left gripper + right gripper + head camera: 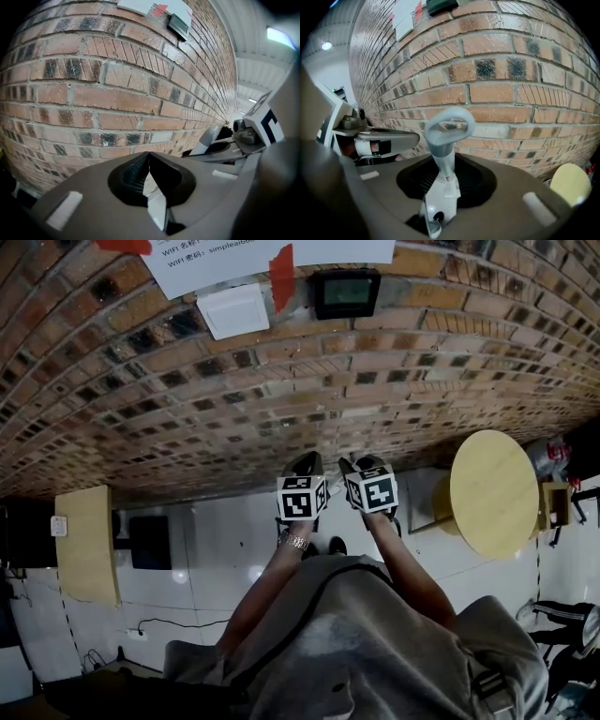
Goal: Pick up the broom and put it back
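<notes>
Inside the right gripper [444,180] sits the broom handle [449,127].

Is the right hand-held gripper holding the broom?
Yes: the right hand-held gripper is shut on the broom, its loop poking out.
</notes>
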The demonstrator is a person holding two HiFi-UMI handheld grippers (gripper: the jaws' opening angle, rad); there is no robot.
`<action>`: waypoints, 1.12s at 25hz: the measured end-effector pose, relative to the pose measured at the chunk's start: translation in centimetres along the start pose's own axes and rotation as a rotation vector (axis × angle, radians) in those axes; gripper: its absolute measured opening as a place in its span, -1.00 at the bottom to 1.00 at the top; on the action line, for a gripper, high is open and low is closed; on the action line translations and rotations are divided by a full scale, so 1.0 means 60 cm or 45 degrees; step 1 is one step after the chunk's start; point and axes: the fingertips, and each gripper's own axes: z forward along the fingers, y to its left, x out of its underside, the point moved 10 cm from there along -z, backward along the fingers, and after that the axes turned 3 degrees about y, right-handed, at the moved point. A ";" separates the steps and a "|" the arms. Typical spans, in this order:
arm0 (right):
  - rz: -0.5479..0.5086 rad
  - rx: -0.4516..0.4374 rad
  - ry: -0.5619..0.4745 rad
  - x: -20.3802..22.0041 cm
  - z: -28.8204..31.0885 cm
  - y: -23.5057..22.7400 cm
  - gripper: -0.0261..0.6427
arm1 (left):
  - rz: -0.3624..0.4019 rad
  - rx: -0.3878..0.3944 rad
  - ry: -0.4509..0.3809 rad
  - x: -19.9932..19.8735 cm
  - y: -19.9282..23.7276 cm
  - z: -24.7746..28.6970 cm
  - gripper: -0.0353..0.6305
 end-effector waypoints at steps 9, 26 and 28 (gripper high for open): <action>0.000 -0.055 0.083 0.023 0.025 -0.008 -0.62 | 0.024 0.019 0.045 -0.005 -0.006 0.018 -0.99; -0.047 -0.021 0.302 0.123 0.339 -0.101 -0.62 | -0.137 -0.285 0.087 0.072 0.081 -0.084 -0.99; -0.022 0.012 0.292 0.104 0.364 -0.118 -0.62 | -0.164 -0.303 0.095 0.084 0.086 -0.091 -0.99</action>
